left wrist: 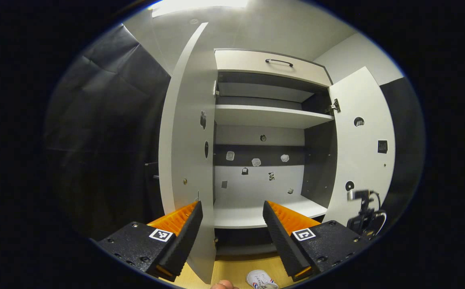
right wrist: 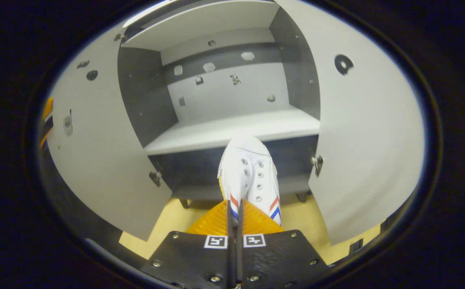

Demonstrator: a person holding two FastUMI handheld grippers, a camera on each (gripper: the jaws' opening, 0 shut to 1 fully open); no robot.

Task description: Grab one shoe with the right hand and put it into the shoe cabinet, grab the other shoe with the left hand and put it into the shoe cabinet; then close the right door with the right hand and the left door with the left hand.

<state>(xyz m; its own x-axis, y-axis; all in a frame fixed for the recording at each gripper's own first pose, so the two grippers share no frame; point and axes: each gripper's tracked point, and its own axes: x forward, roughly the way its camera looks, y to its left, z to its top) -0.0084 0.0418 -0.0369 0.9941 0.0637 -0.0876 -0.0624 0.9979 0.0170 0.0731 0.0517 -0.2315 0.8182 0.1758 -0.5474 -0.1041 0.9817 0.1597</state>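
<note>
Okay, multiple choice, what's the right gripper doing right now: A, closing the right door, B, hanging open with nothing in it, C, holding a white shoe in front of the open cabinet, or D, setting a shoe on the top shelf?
C: the right gripper is pinched on a white shoe, toe toward the open cabinet.

Booth interior, as I see it: black cloth wall (left wrist: 108,132) at left; pale wall (left wrist: 361,52) behind; bright ceiling light (left wrist: 196,6) overhead; yellowish wood floor (right wrist: 168,220); a dark stand (left wrist: 365,216), possibly a camera mount, at right.
</note>
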